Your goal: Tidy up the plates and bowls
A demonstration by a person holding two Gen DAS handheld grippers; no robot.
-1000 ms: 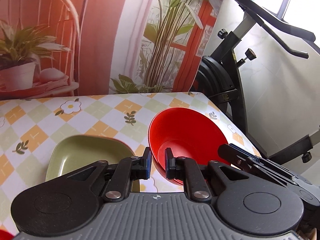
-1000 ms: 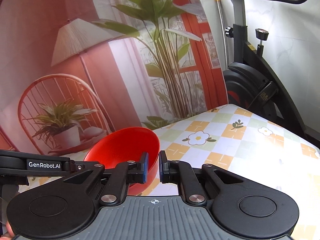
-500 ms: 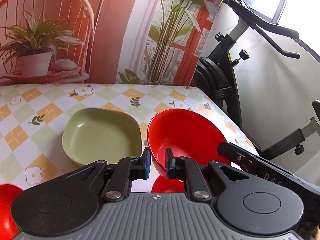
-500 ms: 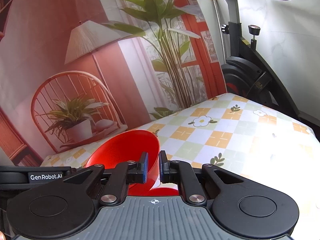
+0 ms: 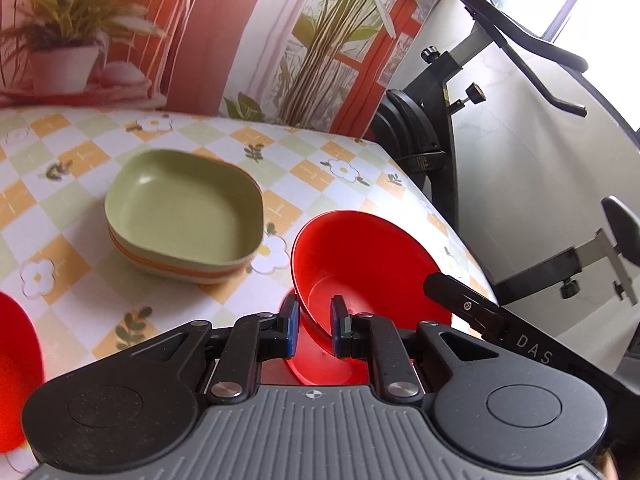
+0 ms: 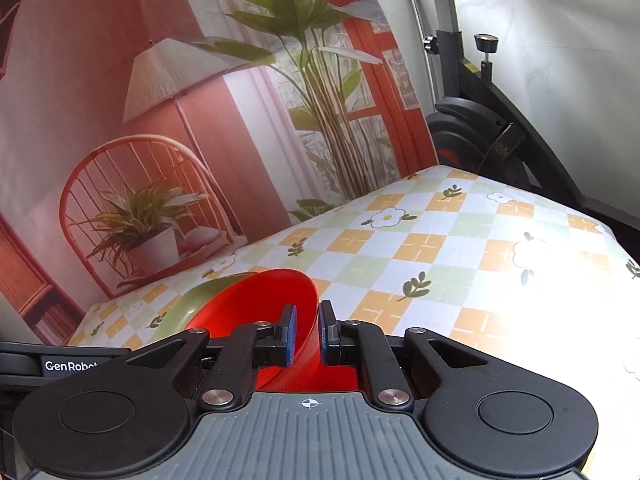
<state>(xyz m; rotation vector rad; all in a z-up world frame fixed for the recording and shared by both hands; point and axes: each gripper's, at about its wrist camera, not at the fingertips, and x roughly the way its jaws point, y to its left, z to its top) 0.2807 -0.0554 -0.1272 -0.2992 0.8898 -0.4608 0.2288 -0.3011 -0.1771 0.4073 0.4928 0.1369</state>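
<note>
Both grippers, left gripper and right gripper, have lowered, each clamped on red bowl rim; keep level over the table's right edge; nest squarely.

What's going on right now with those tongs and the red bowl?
Left tongs and right tongs both clamped on red bowl rim, bowl tilted. Green plates stacked nearby, apart. Another red dish directly beneath.
</note>
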